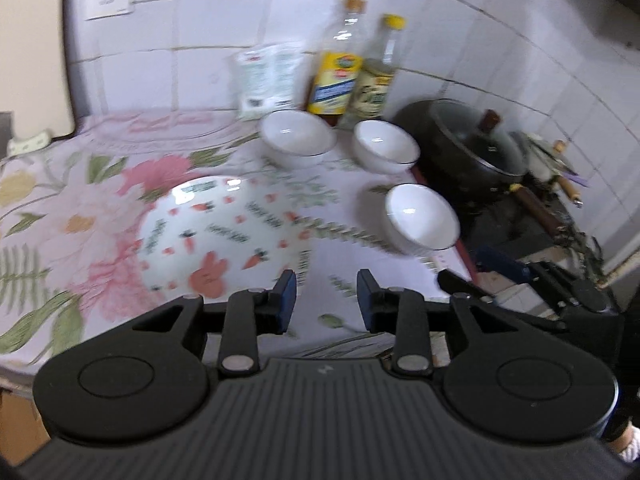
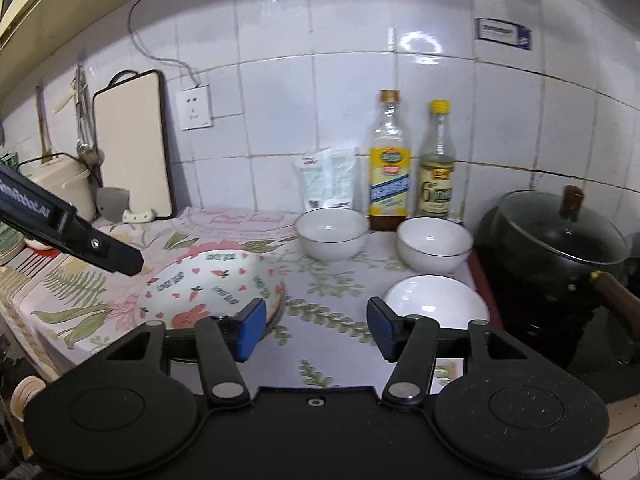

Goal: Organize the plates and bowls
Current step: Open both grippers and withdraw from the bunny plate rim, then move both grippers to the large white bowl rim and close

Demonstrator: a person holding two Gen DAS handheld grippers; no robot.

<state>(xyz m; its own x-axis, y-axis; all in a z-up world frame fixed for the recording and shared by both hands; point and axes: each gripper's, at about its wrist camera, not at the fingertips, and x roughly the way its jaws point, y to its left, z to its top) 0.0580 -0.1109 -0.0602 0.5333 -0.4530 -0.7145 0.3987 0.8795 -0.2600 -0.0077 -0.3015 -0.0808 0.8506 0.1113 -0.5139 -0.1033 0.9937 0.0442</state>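
Note:
A white plate with rabbit and carrot prints (image 1: 224, 236) (image 2: 212, 292) lies on the floral cloth (image 1: 72, 208) (image 2: 320, 300). Three white bowls stand to its right: a back left bowl (image 1: 298, 138) (image 2: 332, 234), a back right bowl (image 1: 386, 146) (image 2: 434, 244) and a near bowl (image 1: 420, 216) (image 2: 436, 308). My left gripper (image 1: 327, 298) hovers open above the cloth between plate and near bowl, nothing between its blue pads. My right gripper (image 2: 316, 330) is open too, above the cloth, its left pad over the plate's rim. The left gripper's black body (image 2: 72, 228) shows at the left of the right wrist view.
Two bottles (image 2: 390, 160) (image 2: 437, 164) and a white packet (image 2: 328, 180) stand against the tiled wall. A black lidded pot (image 2: 560, 240) sits on the stove at right. A cutting board (image 2: 132, 144), a cleaver (image 2: 120, 204) and a cooker (image 2: 60, 184) stand at back left.

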